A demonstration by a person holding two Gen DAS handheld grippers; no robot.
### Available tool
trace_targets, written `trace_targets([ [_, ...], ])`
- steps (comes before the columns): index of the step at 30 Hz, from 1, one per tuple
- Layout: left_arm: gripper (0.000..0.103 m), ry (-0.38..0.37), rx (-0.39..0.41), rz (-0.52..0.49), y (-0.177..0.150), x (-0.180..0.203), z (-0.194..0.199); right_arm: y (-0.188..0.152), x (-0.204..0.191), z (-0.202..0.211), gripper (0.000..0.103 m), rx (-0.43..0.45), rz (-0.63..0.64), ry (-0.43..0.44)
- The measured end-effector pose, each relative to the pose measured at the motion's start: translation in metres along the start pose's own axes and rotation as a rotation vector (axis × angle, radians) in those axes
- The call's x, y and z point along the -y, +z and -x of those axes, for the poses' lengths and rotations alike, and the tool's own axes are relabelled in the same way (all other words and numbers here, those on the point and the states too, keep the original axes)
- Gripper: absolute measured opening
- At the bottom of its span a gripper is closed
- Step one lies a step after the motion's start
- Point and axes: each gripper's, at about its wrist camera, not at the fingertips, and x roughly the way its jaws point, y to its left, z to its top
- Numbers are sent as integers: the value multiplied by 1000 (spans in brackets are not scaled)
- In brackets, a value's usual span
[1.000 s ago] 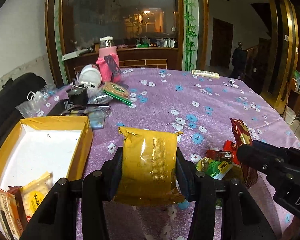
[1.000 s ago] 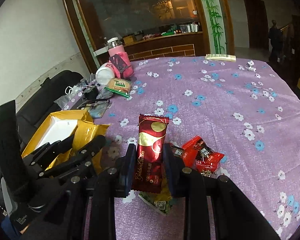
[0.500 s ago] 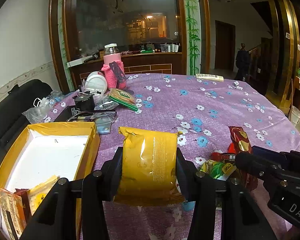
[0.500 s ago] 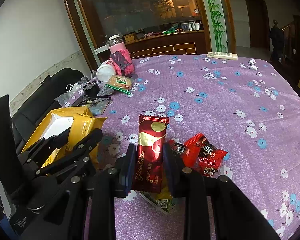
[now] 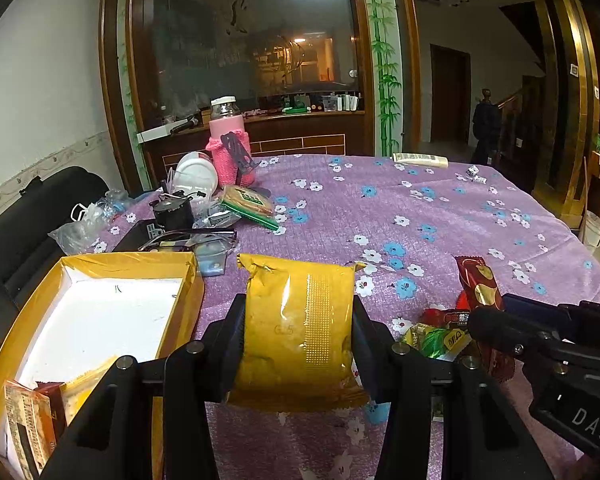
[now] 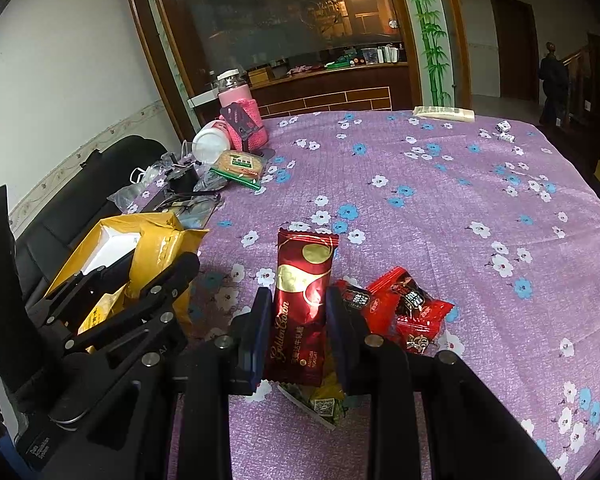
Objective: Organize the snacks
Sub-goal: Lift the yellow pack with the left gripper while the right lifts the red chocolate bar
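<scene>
A yellow snack packet is clamped between the closed jaws of the left gripper, held above the purple flowered tablecloth just right of the open yellow box at the table's near left edge. Its long axis runs along the fingers, with the crimped end pointing away from the camera. A dark red wafer bar is likewise pinched upright by the right gripper, lengthwise along the fingers, its top seal pointing forward and up, over a small pile of red wrapped sweets and a green packet. The carrying step appears to be in hand; next, each snack would need to be swung left over the box and released beside the packets already lying in its near corner.
</scene>
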Motion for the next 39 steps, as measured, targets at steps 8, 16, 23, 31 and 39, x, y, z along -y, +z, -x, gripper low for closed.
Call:
trace_targets([
  [8,51,4,5,-1,0,0,1,0,2,1,26,4,5,-5],
  [16,51,7,14,-1,1,0,4,0,2,2,26,5,6,-7],
  [23,51,9,20,-1,1,0,5,1,2,2,26,7,10,-12],
  [31,51,12,32,2,2,-1,7,2,6,6,26,24,12,-21],
  [39,51,18,53,8,3,-3,11,4,3,6,26,35,26,-29],
])
